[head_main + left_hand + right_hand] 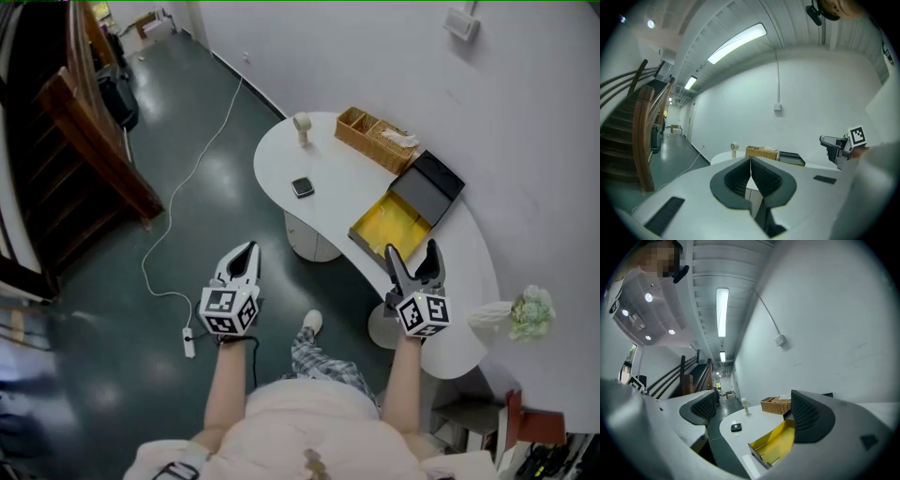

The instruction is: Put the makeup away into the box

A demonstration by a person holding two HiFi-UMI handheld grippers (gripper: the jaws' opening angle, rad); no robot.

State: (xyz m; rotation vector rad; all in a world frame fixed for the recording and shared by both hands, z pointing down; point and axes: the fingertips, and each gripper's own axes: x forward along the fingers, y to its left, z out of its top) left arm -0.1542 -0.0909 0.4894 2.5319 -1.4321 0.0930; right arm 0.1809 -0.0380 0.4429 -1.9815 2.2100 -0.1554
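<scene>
- A white curved table (pixel 330 159) stands against a white wall, over a dark green floor (pixel 202 178).
- The box (pixel 394 225) lies open on the table, yellow inside, with its black lid (pixel 433 184) tipped back.
- A black compact (pixel 302 187) rests on the tabletop, well apart from the box; a wicker basket (pixel 373 140) sits near the wall.
- The left gripper (pixel 247 250) is held over the floor, jaws pressed together and empty.
- The right gripper (pixel 411 251) hangs just beside the box, jaws spread, nothing between them.

The small dark case (pixel 302 187) on the table (pixel 333 155) is too small to identify. In the right gripper view a jaw covers the far part of the yellow-lined box (pixel 777 442).
</scene>
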